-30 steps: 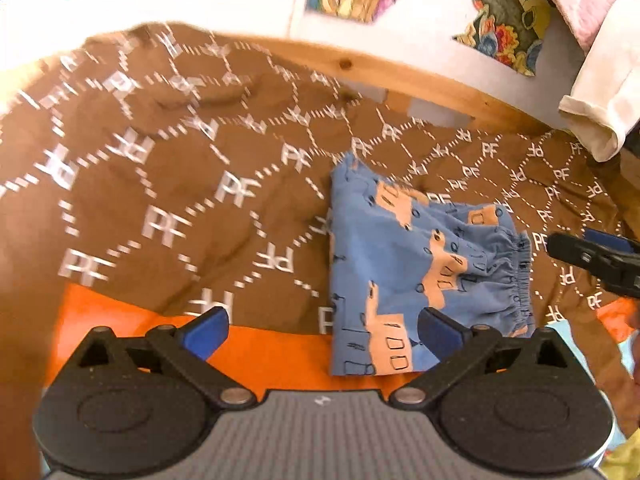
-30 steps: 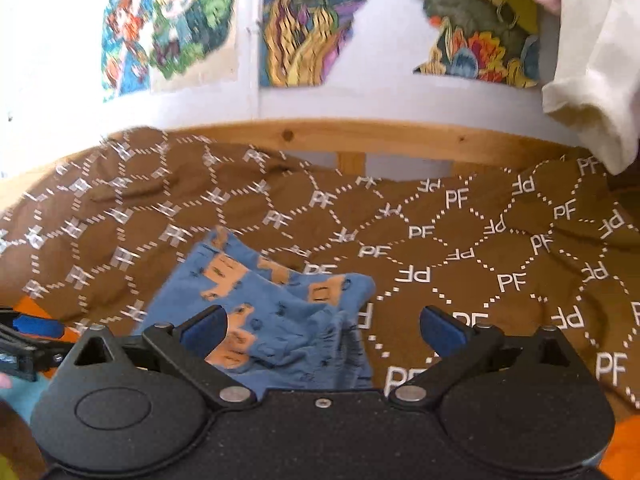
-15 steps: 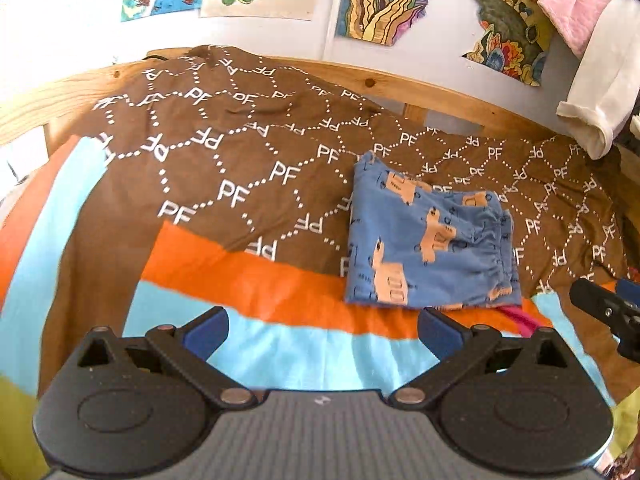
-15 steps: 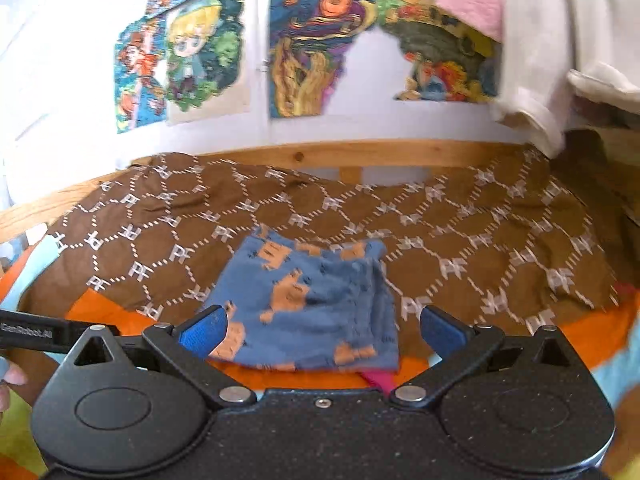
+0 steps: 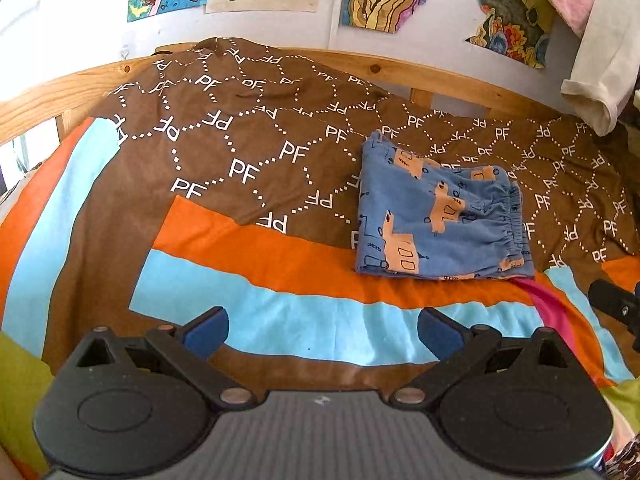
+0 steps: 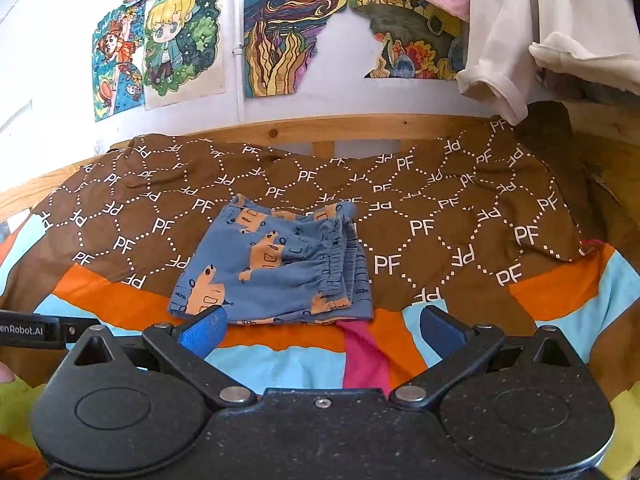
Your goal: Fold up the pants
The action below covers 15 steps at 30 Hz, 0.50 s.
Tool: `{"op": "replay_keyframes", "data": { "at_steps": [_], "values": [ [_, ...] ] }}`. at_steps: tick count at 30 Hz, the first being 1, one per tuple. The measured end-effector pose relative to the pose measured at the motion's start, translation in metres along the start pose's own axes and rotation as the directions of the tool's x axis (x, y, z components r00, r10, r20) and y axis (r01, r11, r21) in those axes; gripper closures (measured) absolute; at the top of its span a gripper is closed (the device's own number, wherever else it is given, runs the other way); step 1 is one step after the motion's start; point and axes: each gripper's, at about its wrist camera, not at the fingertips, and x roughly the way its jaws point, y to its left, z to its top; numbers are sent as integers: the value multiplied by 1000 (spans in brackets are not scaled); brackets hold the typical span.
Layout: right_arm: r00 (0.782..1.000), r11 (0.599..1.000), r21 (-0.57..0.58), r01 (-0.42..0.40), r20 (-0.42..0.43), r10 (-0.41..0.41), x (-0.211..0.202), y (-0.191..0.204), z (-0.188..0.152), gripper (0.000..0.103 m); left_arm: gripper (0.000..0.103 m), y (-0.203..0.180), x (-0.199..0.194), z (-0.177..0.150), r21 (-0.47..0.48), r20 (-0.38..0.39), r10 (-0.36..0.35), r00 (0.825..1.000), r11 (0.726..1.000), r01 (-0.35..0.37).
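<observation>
The blue pants (image 5: 436, 216) with orange truck prints lie folded into a small rectangle on the bed, waistband to the right. They also show in the right wrist view (image 6: 280, 268). My left gripper (image 5: 322, 330) is open and empty, held back from the pants and above the blue and orange stripes. My right gripper (image 6: 320, 330) is open and empty, just in front of the pants' near edge. The right gripper's tip (image 5: 616, 308) shows at the right edge of the left wrist view.
A brown "PF" patterned cover (image 5: 248, 152) with orange and light blue stripes (image 5: 280, 320) covers the bed. A wooden bed rail (image 6: 360, 128) runs along the back. Drawings hang on the wall (image 6: 184, 40). White and pink clothes (image 6: 520, 20) hang at the upper right.
Both grippers have drawn back and up from the folded pants, so the pants look smaller and farther away. Both stay open. The pants have not moved.
</observation>
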Motion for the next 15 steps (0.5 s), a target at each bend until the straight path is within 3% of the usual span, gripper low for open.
{"op": "replay_keyframes", "data": {
  "at_steps": [15],
  "values": [
    [1000, 1000, 14, 16, -19, -15, 7, -3, 1, 1, 0, -2, 9, -4, -4, -38, -23, 999, 1000, 23]
  ]
}}
